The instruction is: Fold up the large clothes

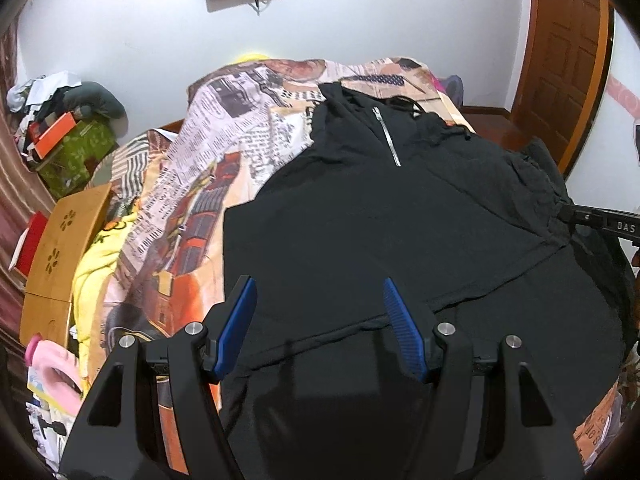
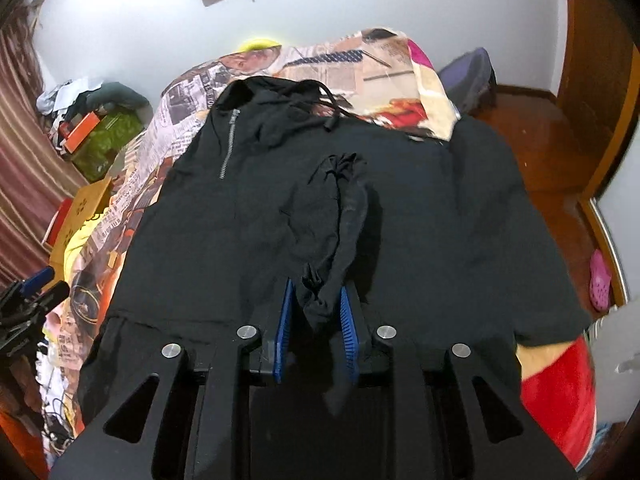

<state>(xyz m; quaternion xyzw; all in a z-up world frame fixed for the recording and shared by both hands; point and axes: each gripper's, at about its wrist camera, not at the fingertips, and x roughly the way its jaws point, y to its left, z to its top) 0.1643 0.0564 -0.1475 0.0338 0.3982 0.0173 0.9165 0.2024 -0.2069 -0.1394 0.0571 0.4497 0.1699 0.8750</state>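
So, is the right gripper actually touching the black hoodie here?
Touching. The right wrist view shows a bunched fold of the black hoodie pinched between the right gripper's blue pads, lifted above the rest of the garment.

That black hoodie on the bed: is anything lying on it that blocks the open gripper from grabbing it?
Nothing visible does. The left gripper hangs open over bare cloth of the black hoodie.

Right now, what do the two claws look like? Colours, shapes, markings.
Both look alike. The left claw has a matte black frame with triangular cut-outs, round silver pins at the linkage joints, and two ribbed blue pads. The right claw has the same black frame, silver pins and blue ribbed pads. Its side, seen from the left wrist view, carries white lettering, partly cut off. No cables or sleeves visible.
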